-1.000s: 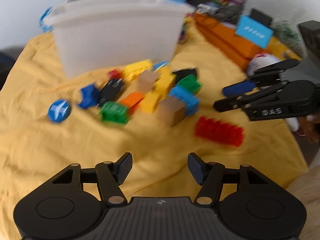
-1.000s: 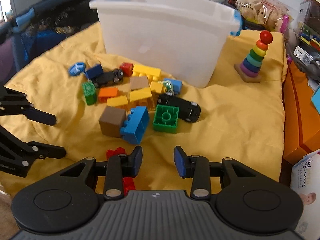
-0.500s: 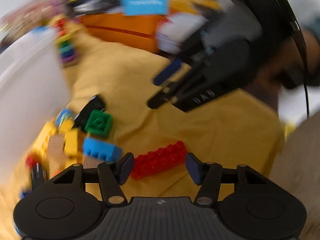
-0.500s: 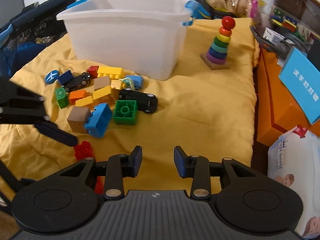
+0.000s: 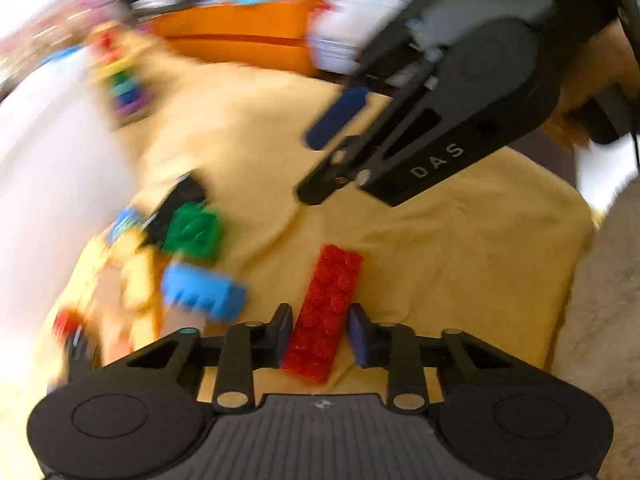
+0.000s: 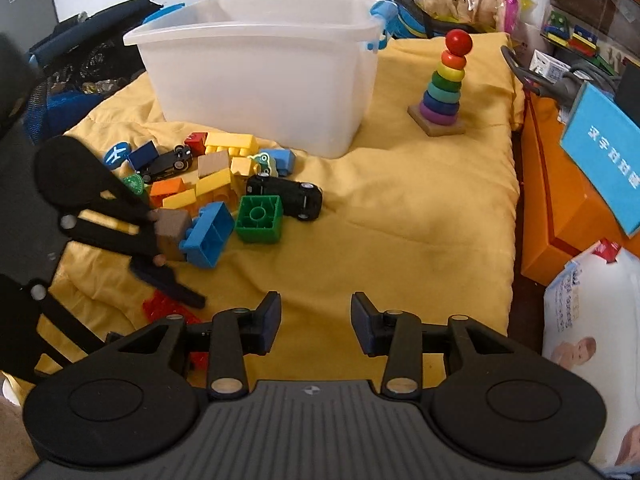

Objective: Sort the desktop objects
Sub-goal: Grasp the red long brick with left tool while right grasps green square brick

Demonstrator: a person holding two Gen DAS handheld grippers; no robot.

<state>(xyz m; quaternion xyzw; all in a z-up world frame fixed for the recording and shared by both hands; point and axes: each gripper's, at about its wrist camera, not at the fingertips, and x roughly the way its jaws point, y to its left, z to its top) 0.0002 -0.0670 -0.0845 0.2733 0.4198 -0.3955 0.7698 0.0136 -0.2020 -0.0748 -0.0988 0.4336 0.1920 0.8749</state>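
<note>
The long red brick (image 5: 326, 312) lies flat on the yellow cloth (image 5: 460, 264), directly between the fingers of the left gripper (image 5: 320, 330), its long axis running away from the gripper along the line the fingers point. The jaws are closing across its narrow width; a thin gap shows on each side, so no grip is confirmed. The right gripper (image 6: 316, 322) hangs over bare cloth, jaws parted and opening, nothing between them; it stands well apart from the brick, so the left hand is the nearer. The white bin (image 6: 260, 68), the probable destination, sits beyond the pile of blocks (image 6: 216, 192). The left view is blurred; contact cannot be verified.
</note>
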